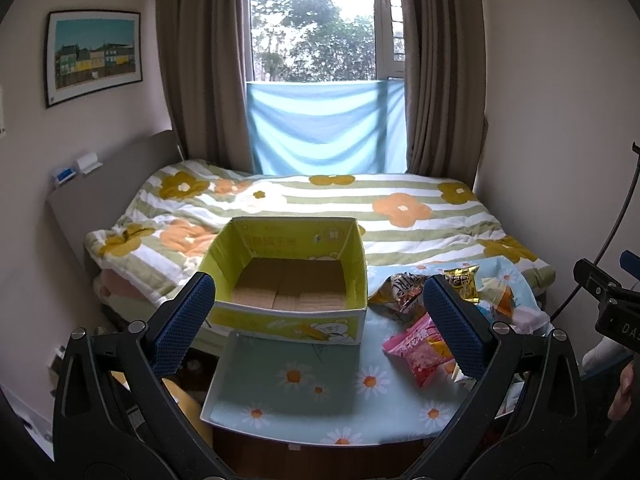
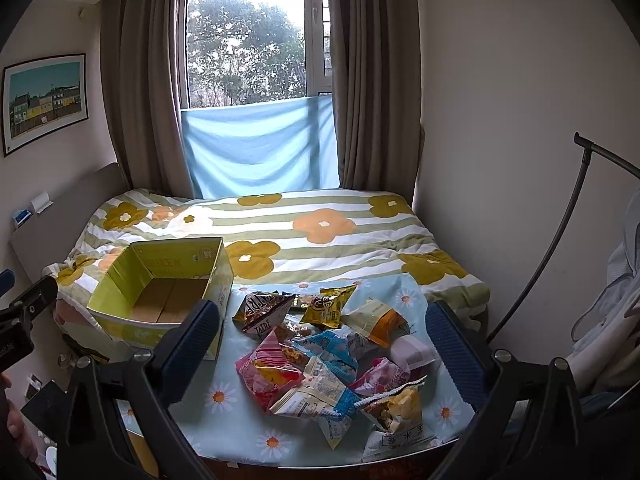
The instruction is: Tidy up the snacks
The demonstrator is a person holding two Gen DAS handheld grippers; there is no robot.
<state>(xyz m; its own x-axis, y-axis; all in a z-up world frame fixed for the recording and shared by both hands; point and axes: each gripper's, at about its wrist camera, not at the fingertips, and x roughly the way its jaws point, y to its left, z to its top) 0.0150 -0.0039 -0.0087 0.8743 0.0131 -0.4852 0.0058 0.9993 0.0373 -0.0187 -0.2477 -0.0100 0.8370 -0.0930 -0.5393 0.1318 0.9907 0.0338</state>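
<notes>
An empty yellow cardboard box point(image 1: 288, 276) point(image 2: 160, 280) stands on the left of a small table with a daisy-print cloth point(image 1: 304, 396) point(image 2: 224, 396). A heap of several snack packets point(image 2: 320, 364) lies to its right, among them a pink packet point(image 1: 420, 348) point(image 2: 268, 372), a brown one point(image 2: 266, 312) and a yellow one point(image 1: 464, 280) point(image 2: 326, 306). My left gripper point(image 1: 316, 324) hovers open in front of the box, holding nothing. My right gripper point(image 2: 320, 344) hangs open above the heap, also holding nothing.
Behind the table is a bed with a flowered, striped quilt point(image 1: 360, 208) point(image 2: 320, 236). A curtained window point(image 1: 316, 24), a grey headboard point(image 1: 112, 184) and a framed picture point(image 1: 94, 56) lie beyond. A black stand point(image 2: 560, 240) curves at the right wall.
</notes>
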